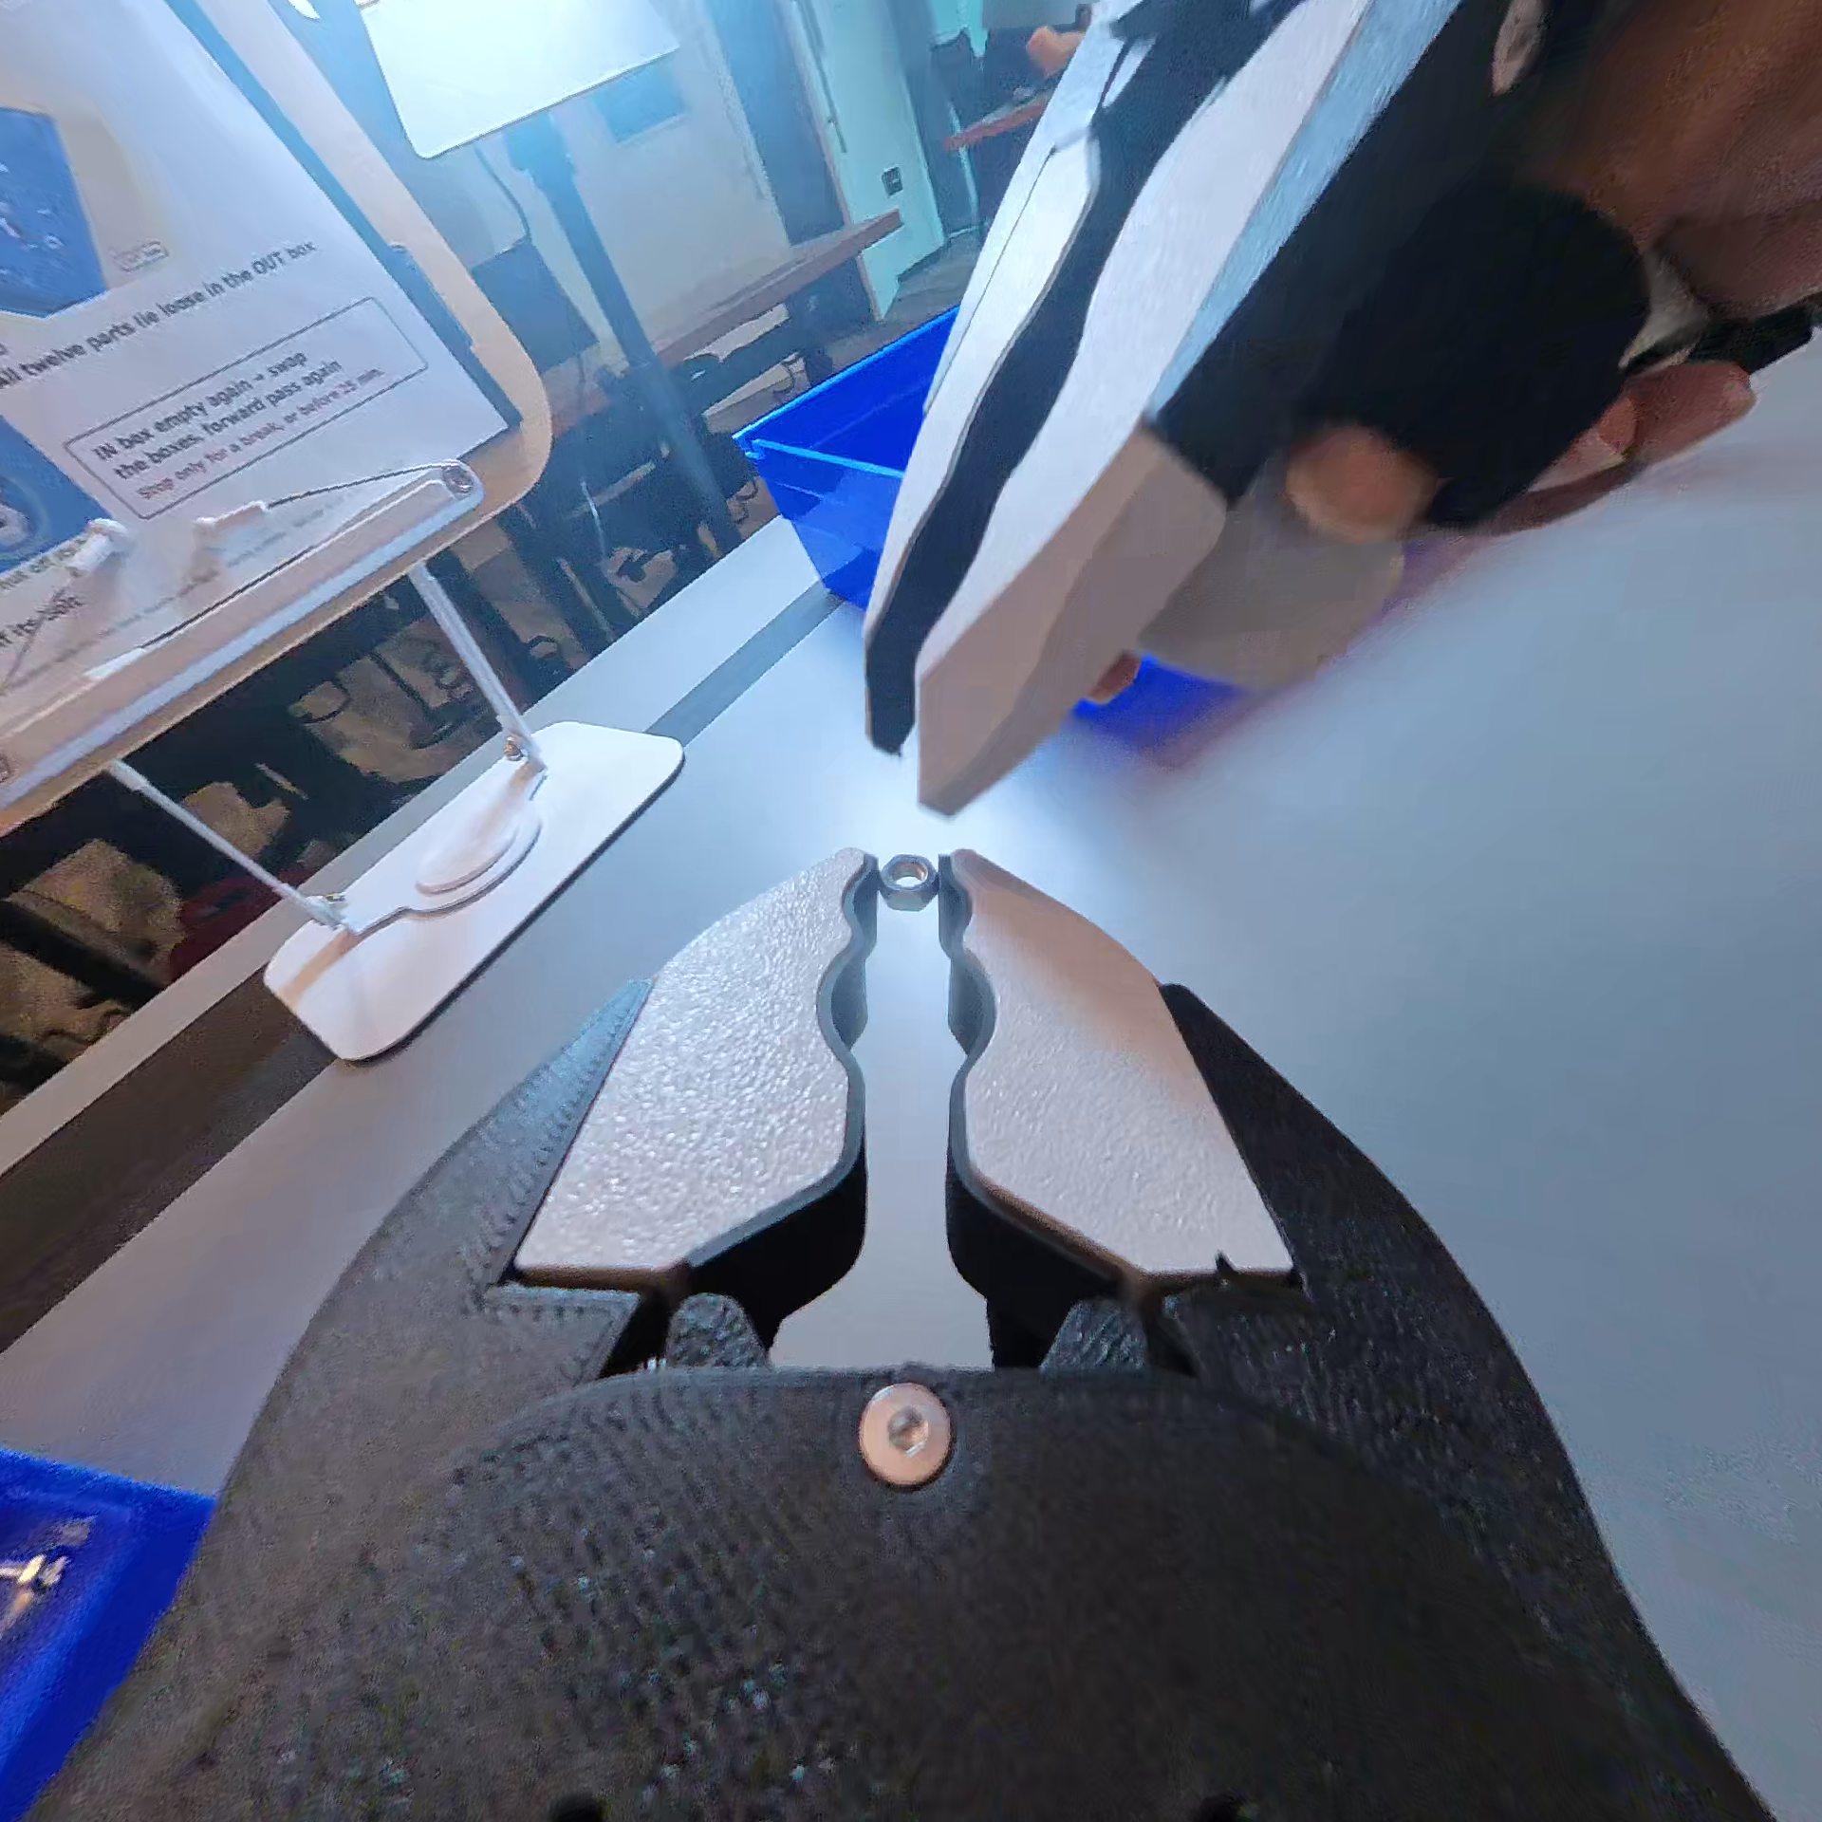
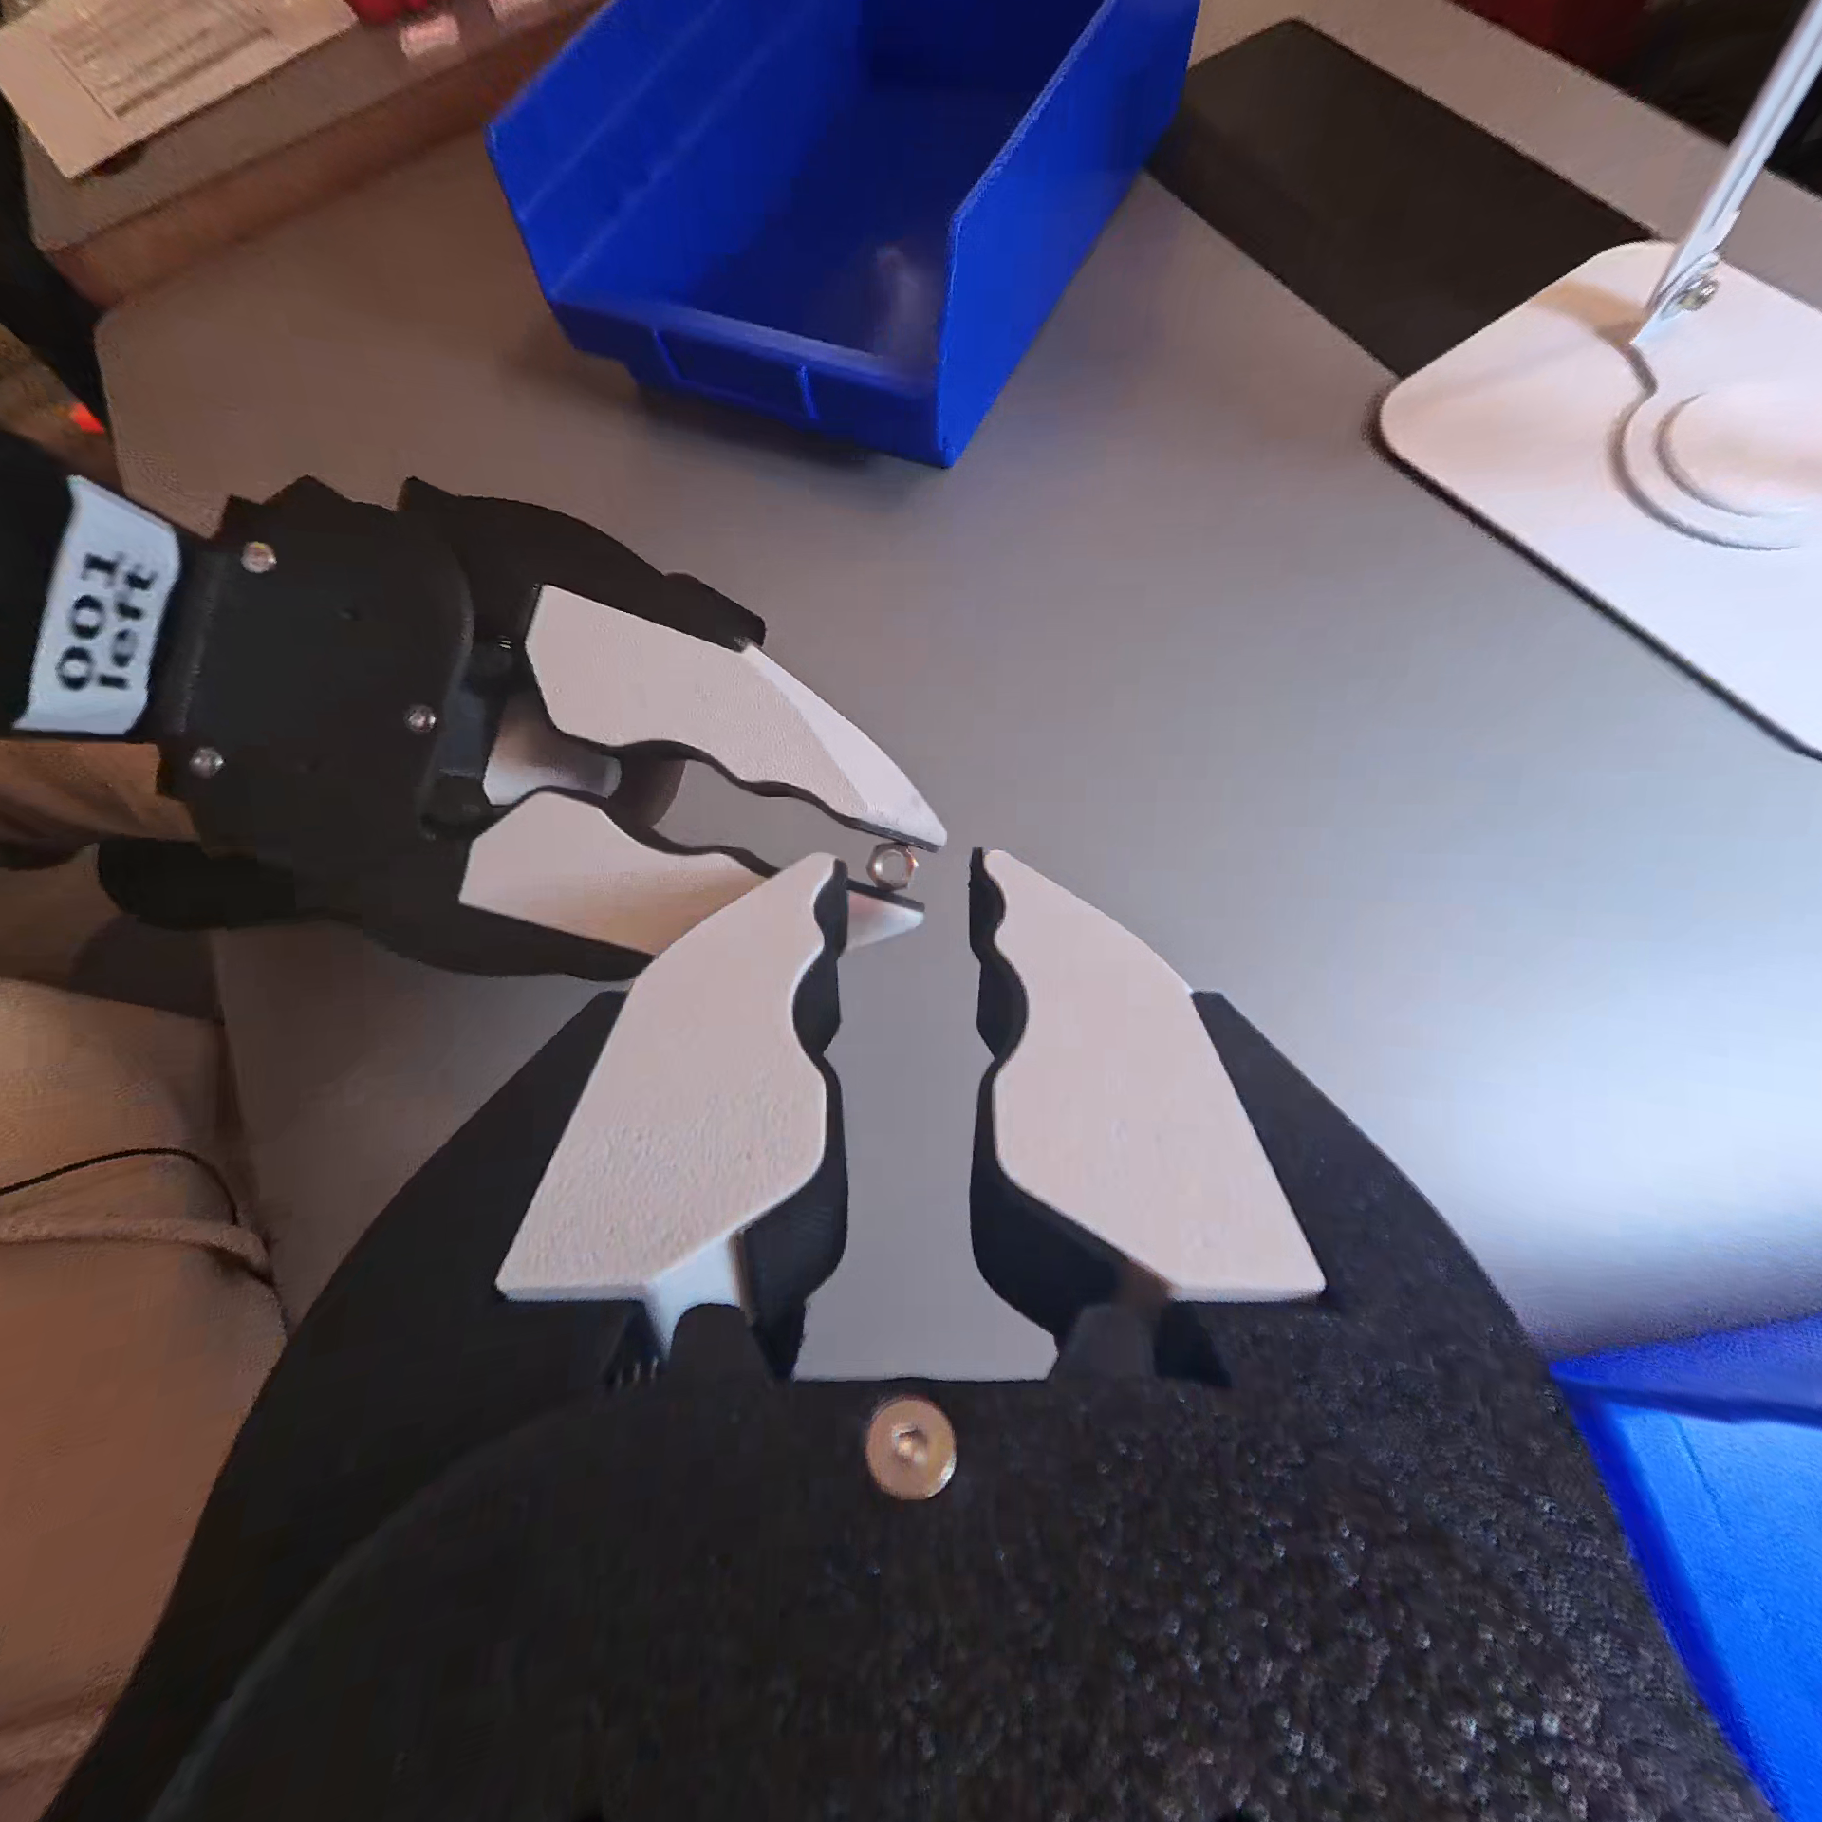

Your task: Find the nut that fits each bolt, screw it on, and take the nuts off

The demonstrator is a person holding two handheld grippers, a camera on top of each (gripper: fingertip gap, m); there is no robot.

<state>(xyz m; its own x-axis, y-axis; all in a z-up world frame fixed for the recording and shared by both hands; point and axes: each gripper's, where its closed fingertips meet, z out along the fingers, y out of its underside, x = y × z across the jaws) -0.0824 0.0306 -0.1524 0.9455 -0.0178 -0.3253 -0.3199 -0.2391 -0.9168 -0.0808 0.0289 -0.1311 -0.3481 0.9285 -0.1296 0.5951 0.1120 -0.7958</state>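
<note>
The left gripper (image 1: 908, 880) pinches a small silver nut (image 1: 899, 880) between its fingertips, up above the gray tabletop (image 1: 1479, 986). The right gripper (image 2: 907, 868) has its fingers open with nothing in them, tips close by the nut. A blue bin (image 2: 789, 227) sits at 12 o'clock in the right wrist view.

Bright bluish glare, fisheye-warped blurry edges
</note>
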